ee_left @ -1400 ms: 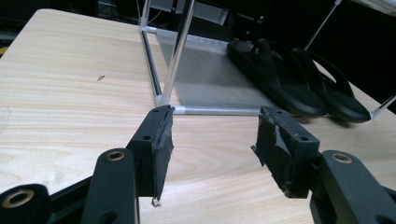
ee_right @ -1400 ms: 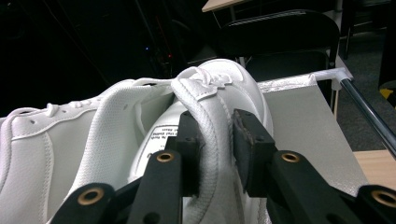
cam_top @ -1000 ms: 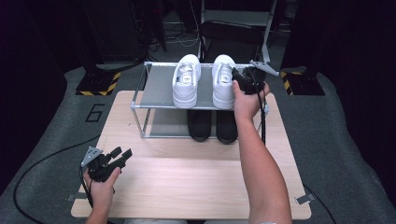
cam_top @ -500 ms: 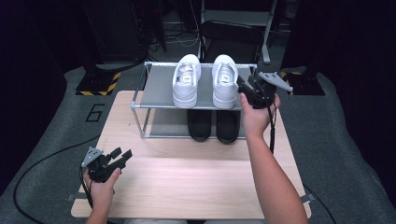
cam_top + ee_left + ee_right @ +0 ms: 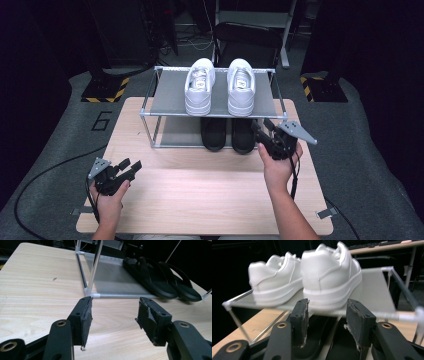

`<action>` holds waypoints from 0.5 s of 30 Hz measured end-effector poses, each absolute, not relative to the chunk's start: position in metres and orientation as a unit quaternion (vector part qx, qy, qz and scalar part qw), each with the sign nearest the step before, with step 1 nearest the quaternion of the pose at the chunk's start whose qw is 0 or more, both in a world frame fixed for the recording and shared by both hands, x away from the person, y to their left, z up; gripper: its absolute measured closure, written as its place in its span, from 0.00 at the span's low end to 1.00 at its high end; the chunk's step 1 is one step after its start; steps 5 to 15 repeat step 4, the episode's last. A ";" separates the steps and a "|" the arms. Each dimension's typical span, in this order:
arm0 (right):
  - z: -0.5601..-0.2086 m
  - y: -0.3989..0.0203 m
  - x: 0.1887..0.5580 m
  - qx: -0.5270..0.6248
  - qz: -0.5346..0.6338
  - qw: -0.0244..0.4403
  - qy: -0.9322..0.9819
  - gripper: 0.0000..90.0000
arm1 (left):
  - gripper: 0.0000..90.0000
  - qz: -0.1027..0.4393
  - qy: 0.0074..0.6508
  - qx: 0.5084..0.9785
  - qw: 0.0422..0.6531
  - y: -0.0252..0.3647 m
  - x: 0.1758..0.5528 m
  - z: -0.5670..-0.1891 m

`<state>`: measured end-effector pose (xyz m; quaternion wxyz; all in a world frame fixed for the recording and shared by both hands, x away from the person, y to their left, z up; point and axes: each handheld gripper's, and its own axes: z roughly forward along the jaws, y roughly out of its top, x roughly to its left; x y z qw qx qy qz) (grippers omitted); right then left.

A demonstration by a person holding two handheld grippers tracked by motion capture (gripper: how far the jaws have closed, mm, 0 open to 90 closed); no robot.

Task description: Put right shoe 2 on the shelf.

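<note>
A pair of white sneakers stands side by side, the left sneaker (image 5: pixel 200 86) and the right sneaker (image 5: pixel 241 87), on the top shelf of a small metal shoe rack (image 5: pixel 170 97). Two black flip-flops (image 5: pixel 228 134) lie on its lower shelf. My right gripper (image 5: pixel 262 131) hovers just in front of the rack's right end, level with the lower shelf, open; its jaws have just been opening, with nothing between them. In the right gripper view the right sneaker (image 5: pixel 330 275) sits just beyond the jaws. My left gripper (image 5: pixel 130 167) rests open near the table's front left, empty.
The rack stands at the back of a light wooden table (image 5: pixel 200 200). The flip-flops (image 5: pixel 160 277) and a rack leg (image 5: pixel 95 267) lie ahead of the left gripper. Dark floor, cables and black-and-yellow striped blocks (image 5: pixel 105 90) surround the table.
My right hand has drawn back from the right sneaker on the top shelf and dropped toward the table's right side, in front of the lower shelf. The left hand has stayed put.
</note>
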<state>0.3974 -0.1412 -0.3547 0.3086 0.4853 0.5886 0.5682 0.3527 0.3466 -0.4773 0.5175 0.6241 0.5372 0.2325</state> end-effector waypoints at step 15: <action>-0.379 -0.143 0.374 0.486 0.575 0.304 0.584 0.58 | 0.50 0.226 0.533 0.633 0.514 0.345 0.354 -0.478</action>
